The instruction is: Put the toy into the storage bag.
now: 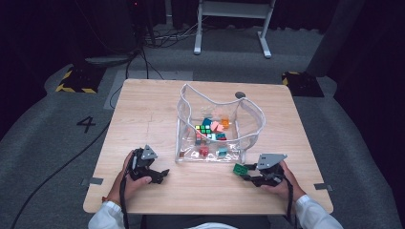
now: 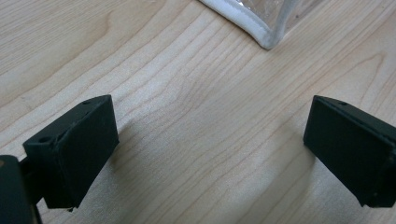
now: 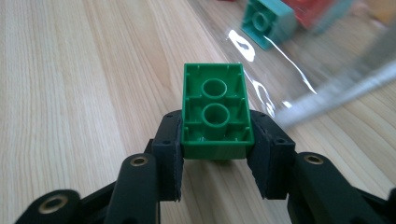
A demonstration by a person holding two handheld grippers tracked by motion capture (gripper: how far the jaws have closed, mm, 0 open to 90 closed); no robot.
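Where the wooden table point(image 1: 143, 109) meets the person's side, we see the left gripper point(image 1: 160, 175) resting low on the surface near the front-left edge, held by the left hand point(image 1: 131, 179). Seen from the left gripper view, its jaws stand wide apart with nothing but bare wood grain between them, and the white-trimmed corner of the clear bag point(image 2: 261, 28) lies ahead and to the right, apart from both jaws. We note a broad stretch of bare tabletop to the left of this gripper and behind it toward the far-left corner.

At the centre, the clear bag point(image 1: 248, 119) stands open-topped, its white rim curving upward; inside it lie a colour-tiled puzzle cube point(image 1: 205, 129) and assorted bricks in red, pink, orange and teal. Its front wall sits well back from the near table edge, leaving a bare strip between the two grippers.

Farther right, the right gripper point(image 1: 244, 171), held by the right hand point(image 1: 279, 183), is clamped on a green brick point(image 1: 239, 168) just outside the bag's front-right corner. From the right gripper view, we see the green brick point(image 3: 215, 112) pinched by its two long sides, hollow underside toward the camera, raised above the wood, with the bag's clear wall just beside it at right and a teal brick point(image 3: 268, 21) beyond that wall. Bare table extends rightward to the edge.
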